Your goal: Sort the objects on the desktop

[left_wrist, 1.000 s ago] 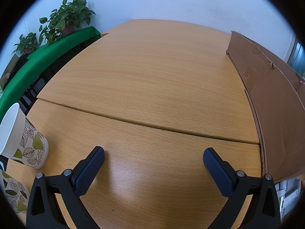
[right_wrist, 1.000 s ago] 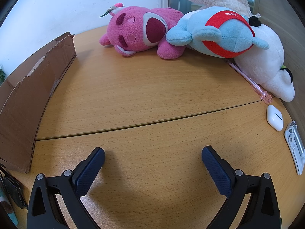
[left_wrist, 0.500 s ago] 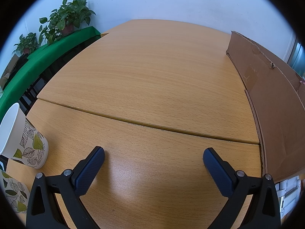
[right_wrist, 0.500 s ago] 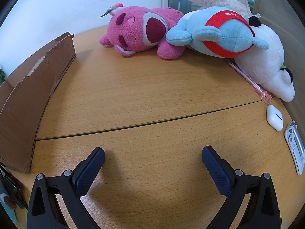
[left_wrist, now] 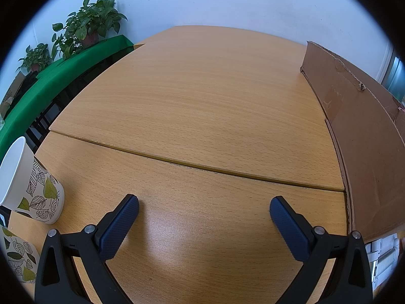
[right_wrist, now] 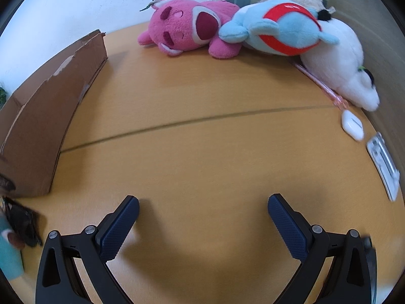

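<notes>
My left gripper [left_wrist: 204,204] is open and empty above the wooden table [left_wrist: 202,106]. A leaf-patterned paper cup [left_wrist: 30,190] stands to its left, and part of a second one [left_wrist: 17,258] shows at the lower left. My right gripper [right_wrist: 202,204] is open and empty over the table. At its far right lie a white earbud case [right_wrist: 352,124], a white flat device [right_wrist: 383,160] and a pink pen [right_wrist: 326,88]. A cardboard box [right_wrist: 48,111] stands at its left, and it also shows in the left wrist view [left_wrist: 359,131].
A pink plush [right_wrist: 187,33], a blue and red plush [right_wrist: 278,27] and a white plush [right_wrist: 341,68] lie at the back right. Dark glasses [right_wrist: 20,223] lie at the left edge. Potted plants [left_wrist: 88,25] stand on a green-covered table [left_wrist: 50,81] beyond the left side.
The right wrist view has shifted and is blurred: the plushes and the small items at the right sit higher in the frame. The left gripper has not moved.
</notes>
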{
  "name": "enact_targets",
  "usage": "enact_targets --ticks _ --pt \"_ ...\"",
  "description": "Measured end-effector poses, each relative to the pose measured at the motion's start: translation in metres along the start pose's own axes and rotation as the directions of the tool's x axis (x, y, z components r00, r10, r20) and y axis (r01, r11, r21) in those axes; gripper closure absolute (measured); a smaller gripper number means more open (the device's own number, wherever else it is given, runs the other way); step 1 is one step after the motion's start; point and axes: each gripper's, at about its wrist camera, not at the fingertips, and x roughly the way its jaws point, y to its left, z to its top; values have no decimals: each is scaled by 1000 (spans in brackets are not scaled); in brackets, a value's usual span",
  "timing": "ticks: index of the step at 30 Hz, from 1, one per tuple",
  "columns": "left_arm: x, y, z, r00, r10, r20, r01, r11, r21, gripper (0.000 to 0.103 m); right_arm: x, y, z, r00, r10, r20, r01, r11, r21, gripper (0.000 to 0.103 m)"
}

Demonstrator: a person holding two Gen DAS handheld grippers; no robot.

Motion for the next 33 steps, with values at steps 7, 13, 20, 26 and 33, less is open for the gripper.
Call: enact_targets --ticks 7,13,20,26,33 --pt "-8 -3 -8 1000 -6 -2 6 1000 6 0 -41 21 -39 999 -19 36 21 997 -74 0" --pt "-85 -32 -27 988 -116 103 112 993 48 9 -111 67 -46 968 116 221 -74 979 -190 0" --pt "-196 -107 -45 889 -397 227 365 915 170 7 -150 133 -35 843 499 204 -425 848 -318 0" --pt "-199 -174 -68 813 -569 123 542 817 195 7 -129 191 -49 790 609 69 -544 748 -380 0" --pt "-178 -206 -86 783 -622 -16 615 770 172 8 -143 212 -93 729 675 -109 -623 590 -514 0"
